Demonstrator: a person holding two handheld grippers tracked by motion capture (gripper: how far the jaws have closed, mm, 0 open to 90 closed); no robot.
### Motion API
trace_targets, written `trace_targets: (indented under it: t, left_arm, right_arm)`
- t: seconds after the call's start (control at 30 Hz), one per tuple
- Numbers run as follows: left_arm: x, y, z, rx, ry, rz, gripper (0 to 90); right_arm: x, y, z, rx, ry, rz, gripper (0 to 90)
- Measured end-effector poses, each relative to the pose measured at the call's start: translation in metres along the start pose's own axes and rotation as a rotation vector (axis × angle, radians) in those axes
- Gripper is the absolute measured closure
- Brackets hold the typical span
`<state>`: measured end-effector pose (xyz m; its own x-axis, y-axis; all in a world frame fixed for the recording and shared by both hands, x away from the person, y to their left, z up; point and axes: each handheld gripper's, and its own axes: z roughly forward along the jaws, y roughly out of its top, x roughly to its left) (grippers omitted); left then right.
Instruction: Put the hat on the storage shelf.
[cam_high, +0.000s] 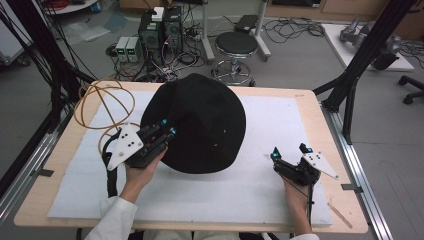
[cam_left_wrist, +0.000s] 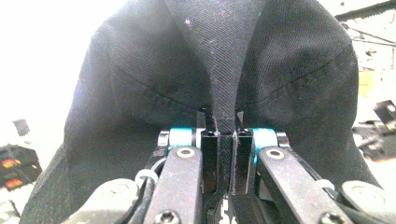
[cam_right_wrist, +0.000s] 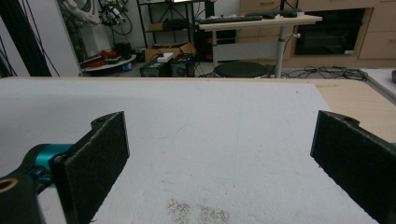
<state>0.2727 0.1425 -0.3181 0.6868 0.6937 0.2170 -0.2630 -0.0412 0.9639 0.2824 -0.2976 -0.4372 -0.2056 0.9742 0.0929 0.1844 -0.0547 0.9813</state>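
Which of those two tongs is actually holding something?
The left tongs, on the left in the high view: their jaws are shut on a fold of the black hat. The right tongs stand wide open over the white mat, gripping nothing.

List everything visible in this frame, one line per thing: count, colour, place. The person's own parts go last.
hat: 1, black, centre of the table, pinched at its near-left edge
foam sheet: 1, white, covering the table top
table: 1, light wood, under the sheet
hose loop: 1, tan, far-left of the table
stool: 1, black seat, on the floor behind the table
electronic boxes: several, dark and grey, on the floor beyond the table
left claw: 1, black with teal, shut on the hat fabric
right claw: 1, black, open, resting at the right on the sheet
sleeves: 2, white, bottom edge
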Motion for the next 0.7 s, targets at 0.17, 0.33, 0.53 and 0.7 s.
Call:
trace_targets:
  t: [0.17,0.33,0.53,0.7]
  left_arm:
    - [0.003,0.007,0.001,0.0,0.029,0.028,86.0]
    - [0.007,0.014,0.0,-0.005,0.064,0.048,86.0]
    - [0.016,0.023,-0.003,0.004,0.134,0.098,86.0]
    - [0.021,0.029,-0.007,-0.003,0.157,0.118,86.0]
  right_arm:
    - [0.0,0.0,0.0,-0.001,-0.001,-0.002,3.4]
    - [0.0,0.0,0.0,-0.003,0.0,-0.001,3.4]
    - [-0.001,0.0,0.0,-0.009,-0.001,-0.003,3.4]
    - [-0.001,0.0,0.0,-0.009,-0.001,-0.002,3.4]
